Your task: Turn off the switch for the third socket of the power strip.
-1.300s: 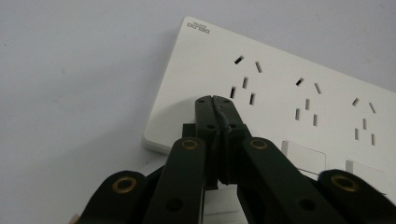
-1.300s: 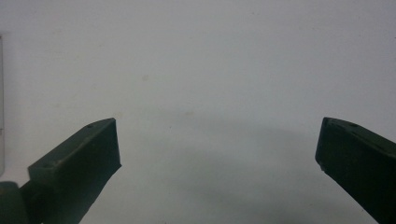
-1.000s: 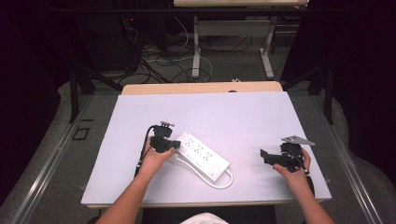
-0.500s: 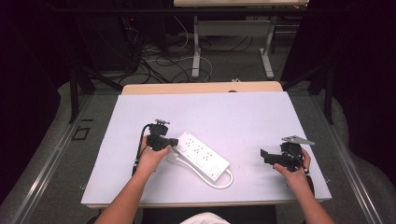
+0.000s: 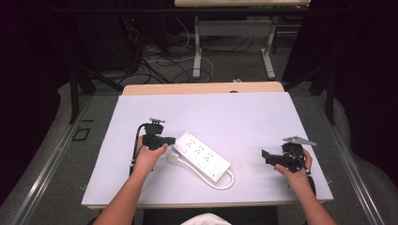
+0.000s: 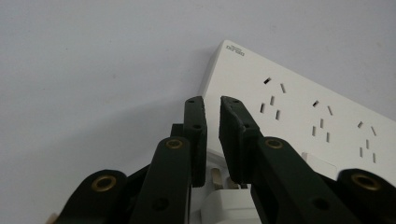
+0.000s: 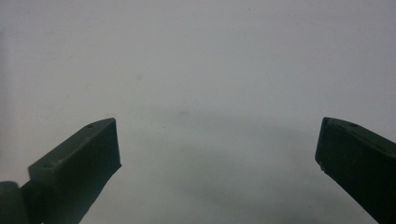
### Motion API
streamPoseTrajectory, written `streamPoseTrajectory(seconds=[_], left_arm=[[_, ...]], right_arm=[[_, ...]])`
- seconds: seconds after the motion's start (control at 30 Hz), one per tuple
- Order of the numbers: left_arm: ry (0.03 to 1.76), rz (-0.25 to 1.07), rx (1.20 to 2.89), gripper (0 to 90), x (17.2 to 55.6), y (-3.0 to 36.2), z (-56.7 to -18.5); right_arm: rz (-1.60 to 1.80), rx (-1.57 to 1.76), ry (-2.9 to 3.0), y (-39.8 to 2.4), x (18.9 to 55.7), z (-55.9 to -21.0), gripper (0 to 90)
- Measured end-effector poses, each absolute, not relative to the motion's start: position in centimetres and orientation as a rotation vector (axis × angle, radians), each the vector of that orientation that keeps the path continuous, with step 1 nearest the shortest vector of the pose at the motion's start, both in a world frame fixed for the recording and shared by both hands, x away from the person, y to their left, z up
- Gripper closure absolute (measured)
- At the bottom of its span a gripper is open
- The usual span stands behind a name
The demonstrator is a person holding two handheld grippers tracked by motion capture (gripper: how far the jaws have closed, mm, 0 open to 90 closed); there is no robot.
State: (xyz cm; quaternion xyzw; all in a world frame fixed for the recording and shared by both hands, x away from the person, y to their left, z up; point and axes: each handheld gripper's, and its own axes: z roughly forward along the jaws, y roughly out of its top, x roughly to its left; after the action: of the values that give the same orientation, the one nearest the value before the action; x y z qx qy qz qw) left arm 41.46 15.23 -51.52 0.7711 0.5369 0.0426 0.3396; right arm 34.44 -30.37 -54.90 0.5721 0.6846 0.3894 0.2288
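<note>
A white power strip [image 5: 202,155] lies flat on the table [image 5: 234,112], a little toward the person's edge from the middle. Its long axis runs on a diagonal, from the far end on the person's left down to the near end on the right, socket faces up. From the near end a white cord [image 5: 224,183] loops round and passes back under the strip's near side toward a white plug [image 5: 173,158], which lies just beside the strip's left end.

The left gripper [image 5: 165,140] sits at the strip's left end, its hand [image 5: 149,155] low on the table with the forearm coming up from the near edge. In the left gripper view the fingers [image 6: 195,130] stand nearly closed, a thin gap between them, with the plug [image 6: 224,196] and its metal pins under them; whether they grip it I cannot tell.

The right gripper [image 5: 266,156] rests well to the right of the strip, near the table's right edge, pointing back toward the strip, the hand [image 5: 293,165] behind it. Its fingers [image 7: 79,163] are wide apart over bare table.
</note>
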Motion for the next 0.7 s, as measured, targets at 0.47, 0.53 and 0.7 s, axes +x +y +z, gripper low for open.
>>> streamPoseTrajectory(seconds=[0.47, 0.53, 0.7], left_arm=[[1.461, 0.131, 1.941, 70.9, 41.9, 17.9, -51.4], [1.47, 0.131, 1.93, 69.6, 41.9, 18.3, -51.4], [1.48, 0.15, 1.904, 66.0, 41.9, 19.0, -51.3]], right_arm=[[1.073, 1.565, 1.887, -30.2, 34.5, -54.9, 0.0], [1.072, 1.564, 1.888, -30.2, 34.5, -54.9, 0.0], [1.074, 1.572, 1.888, -30.1, 34.5, -54.9, 0.0]])
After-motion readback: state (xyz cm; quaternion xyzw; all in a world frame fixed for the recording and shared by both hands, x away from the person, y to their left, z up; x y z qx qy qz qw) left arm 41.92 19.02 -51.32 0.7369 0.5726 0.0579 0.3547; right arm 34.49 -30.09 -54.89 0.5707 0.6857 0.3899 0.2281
